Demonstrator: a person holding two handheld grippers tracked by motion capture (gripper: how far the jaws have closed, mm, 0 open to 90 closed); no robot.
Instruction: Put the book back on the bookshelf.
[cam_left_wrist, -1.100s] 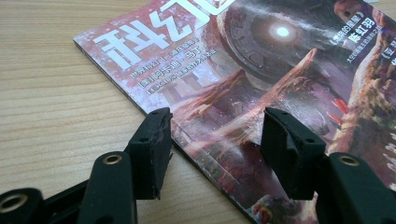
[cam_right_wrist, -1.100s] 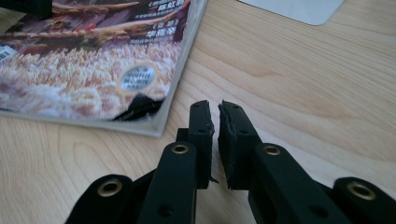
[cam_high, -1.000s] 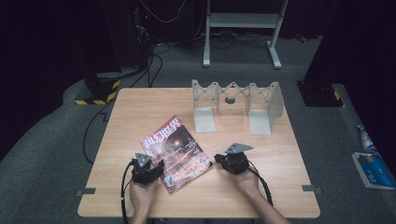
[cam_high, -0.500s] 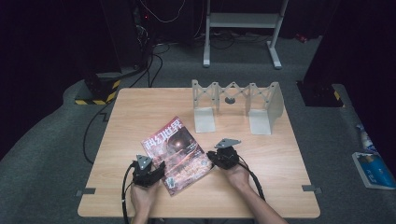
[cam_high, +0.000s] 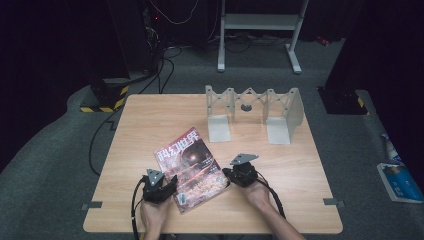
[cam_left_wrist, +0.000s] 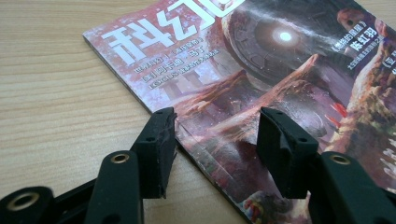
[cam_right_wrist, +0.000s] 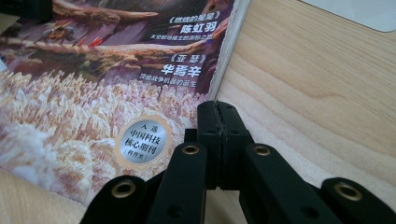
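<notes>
A magazine with a reddish cover lies flat and askew on the wooden table. My left gripper rests at its lower left edge. In the left gripper view the gripper is open: its jaws straddle the edge of the magazine without pressing on it, and they have just been closing a little. My right gripper points at the magazine's right edge. In the right gripper view the gripper is shut, pads together with nothing visible between them, its tip by the corner of the magazine.
A grey metal folding rack stands at the table's far side, and one of its flat feet lies beyond my right gripper. Bare wood lies left and right of the magazine. Cables and a blue and white packet lie on the floor.
My right gripper has shifted slightly left toward the magazine's right edge. The left hand has stayed in place.
</notes>
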